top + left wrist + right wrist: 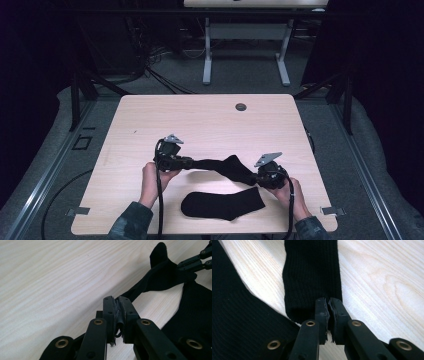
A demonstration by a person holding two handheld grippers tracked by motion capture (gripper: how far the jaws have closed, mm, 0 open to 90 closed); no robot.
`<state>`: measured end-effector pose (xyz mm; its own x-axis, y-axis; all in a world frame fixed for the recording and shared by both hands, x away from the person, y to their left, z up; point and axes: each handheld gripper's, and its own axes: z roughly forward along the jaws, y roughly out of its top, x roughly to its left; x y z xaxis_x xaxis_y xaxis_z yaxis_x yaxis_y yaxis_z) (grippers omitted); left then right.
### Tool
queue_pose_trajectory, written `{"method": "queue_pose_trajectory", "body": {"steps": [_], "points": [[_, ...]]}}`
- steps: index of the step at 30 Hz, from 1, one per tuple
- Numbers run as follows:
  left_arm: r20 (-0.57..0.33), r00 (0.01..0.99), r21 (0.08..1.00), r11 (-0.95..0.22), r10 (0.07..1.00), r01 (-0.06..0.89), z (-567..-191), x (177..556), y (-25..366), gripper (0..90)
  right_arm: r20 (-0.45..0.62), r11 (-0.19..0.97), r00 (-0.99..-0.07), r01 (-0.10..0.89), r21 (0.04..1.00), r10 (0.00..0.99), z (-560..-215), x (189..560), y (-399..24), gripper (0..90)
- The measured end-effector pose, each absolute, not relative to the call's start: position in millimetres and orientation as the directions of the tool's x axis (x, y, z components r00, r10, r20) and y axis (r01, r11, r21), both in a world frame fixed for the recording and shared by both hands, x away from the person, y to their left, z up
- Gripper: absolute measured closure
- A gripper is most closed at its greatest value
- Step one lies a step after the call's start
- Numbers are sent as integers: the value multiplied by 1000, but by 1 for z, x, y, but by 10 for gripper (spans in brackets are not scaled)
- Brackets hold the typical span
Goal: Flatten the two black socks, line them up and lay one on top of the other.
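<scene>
Stretched sock (pixel 227 166) hangs between left tongs (pixel 192 162) and right tongs (pixel 254 177), both pinching its ends.

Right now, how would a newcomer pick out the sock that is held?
Look at the near half of the wooden table. The held sock stretches between the left gripper and right gripper; the other black sock lies flat, nearer the person.

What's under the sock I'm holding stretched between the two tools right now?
Bare wooden tabletop lies under the held sock, and near the right tool it passes over the edge of the second black sock lying flat. The tabletop under that flat sock is covered.
</scene>
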<state>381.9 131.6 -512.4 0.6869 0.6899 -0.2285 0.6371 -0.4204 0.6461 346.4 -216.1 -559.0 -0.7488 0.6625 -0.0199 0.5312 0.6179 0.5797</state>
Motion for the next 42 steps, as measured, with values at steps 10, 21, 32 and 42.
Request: {"method": "queue_pose_trajectory", "body": {"steps": [10, 21, 32, 42], "points": [[-162, 614, 622, -403, 772, 671, -525, 395, 134, 681, -57, 626, -741, 522, 579, 670, -559, 352, -220, 741], [-84, 693, 634, -498, 716, 591, -528, 399, 125, 419, -17, 564, -711, 544, 621, 703, -548, 350, -241, 582], [15, 805, 577, -663, 593, 478, -551, 409, 103, 426, 11, 567, -751, 508, 648, 660, -546, 331, -212, 563], [84, 841, 545, -732, 534, 410, -557, 415, 109, 454, 36, 568, -736, 552, 610, 677, -560, 336, -206, 583]]}}
